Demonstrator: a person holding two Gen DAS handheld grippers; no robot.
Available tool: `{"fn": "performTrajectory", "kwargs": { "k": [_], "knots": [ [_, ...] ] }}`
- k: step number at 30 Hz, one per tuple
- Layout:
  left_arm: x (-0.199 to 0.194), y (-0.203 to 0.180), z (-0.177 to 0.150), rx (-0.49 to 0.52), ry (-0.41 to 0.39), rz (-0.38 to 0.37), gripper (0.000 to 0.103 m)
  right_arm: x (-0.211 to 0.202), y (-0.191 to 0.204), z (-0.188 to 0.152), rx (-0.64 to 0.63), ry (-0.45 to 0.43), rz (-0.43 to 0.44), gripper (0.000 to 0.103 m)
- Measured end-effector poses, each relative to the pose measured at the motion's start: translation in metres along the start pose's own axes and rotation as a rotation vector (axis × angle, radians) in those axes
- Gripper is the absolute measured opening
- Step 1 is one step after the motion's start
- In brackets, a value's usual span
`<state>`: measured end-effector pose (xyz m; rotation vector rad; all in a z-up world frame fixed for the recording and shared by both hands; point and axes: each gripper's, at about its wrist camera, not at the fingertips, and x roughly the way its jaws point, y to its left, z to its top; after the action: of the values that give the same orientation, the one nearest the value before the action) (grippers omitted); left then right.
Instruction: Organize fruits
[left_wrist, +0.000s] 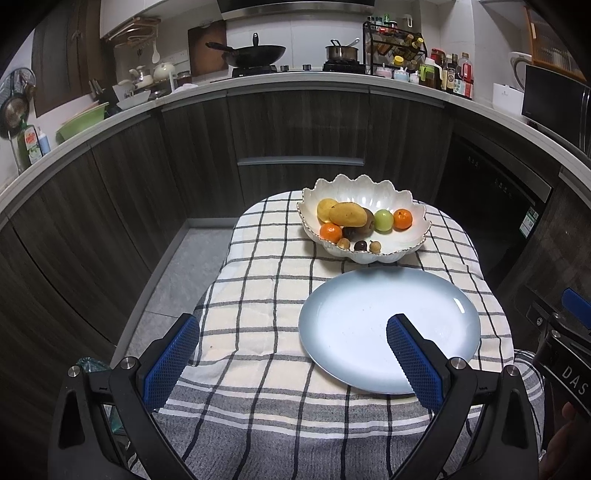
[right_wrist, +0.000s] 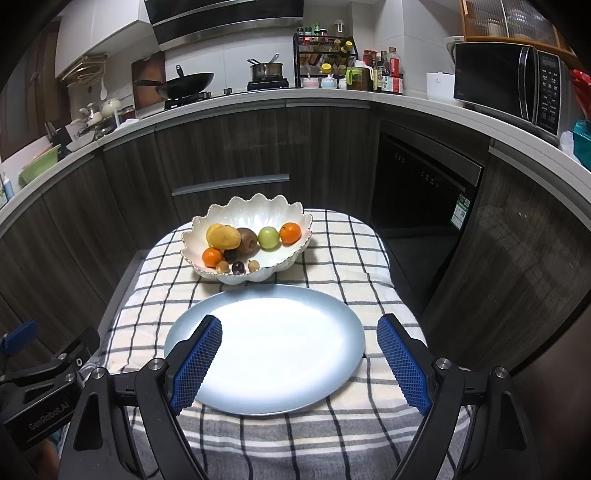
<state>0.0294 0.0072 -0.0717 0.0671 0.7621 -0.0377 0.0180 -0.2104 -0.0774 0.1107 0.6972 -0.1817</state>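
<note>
Checked cloth is covering the counter (left_wrist: 258, 295), where the white scalloped bowl (left_wrist: 369, 192) is holding the fruits (left_wrist: 347, 214) at centre frame, just behind the pale blue plate (left_wrist: 354, 295); only the right wrist view is showing the microwave (right_wrist: 513, 81) at upper right, while the left wrist view is catching a green basin (left_wrist: 79, 123) at middle left. Both the left tool (left_wrist: 293, 341) and the right tool (right_wrist: 299, 343) are hovering low at the bottom of their frames, fingers spread wide, gripping nothing.
</note>
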Motion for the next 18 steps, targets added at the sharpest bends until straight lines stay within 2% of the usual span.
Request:
{"fn": "performTrajectory", "kwargs": {
  "k": [18],
  "knots": [
    [0.0003,0.0004,-0.0006,0.004,-0.002,0.001,0.103,0.0015,0.0004,-0.001,0.001,0.005,0.001,0.087]
  ]
}}
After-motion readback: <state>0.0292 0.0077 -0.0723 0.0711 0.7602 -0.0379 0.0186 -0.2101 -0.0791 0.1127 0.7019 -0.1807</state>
